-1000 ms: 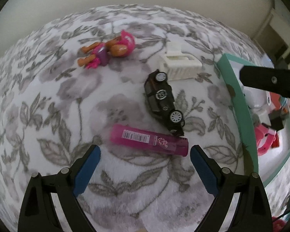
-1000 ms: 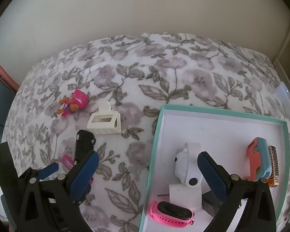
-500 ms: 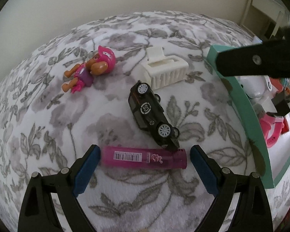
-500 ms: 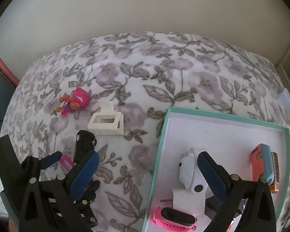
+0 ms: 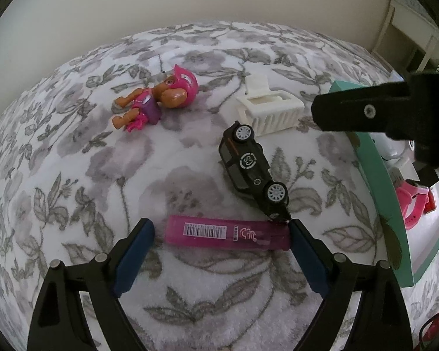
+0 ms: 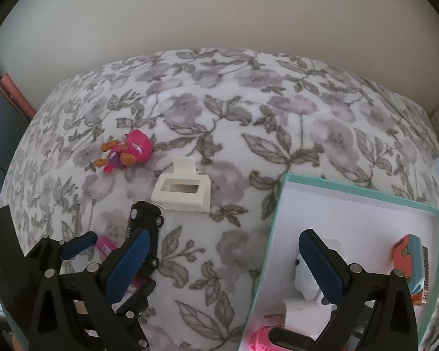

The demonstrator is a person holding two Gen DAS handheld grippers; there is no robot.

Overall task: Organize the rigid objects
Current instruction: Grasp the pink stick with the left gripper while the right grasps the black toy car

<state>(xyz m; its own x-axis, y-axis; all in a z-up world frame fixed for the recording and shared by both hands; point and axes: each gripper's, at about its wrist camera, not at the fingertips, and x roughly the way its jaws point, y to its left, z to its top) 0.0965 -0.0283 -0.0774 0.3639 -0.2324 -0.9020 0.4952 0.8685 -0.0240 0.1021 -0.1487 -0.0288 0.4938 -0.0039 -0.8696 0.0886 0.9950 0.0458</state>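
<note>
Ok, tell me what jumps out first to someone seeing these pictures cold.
The pink lighter lies crosswise between the open pads of the left gripper, on a floral blanket. Just beyond it a black toy car rests on its side, with a pink-helmeted pup figure farther back. The teal-rimmed tray on the right already holds things.

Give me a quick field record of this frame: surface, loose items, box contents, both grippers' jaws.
surface: floral blanket
loose items: pink case, black toy car lying on its side, white clip, pup figure
box: teal-rimmed box, white inside
box contents: pink watch, white gadget, orange and blue item; others partly hidden
left gripper: jaws open, straddling the pink case lengthwise, not clamped
right gripper: jaws open, empty, over the box's left edge
</note>
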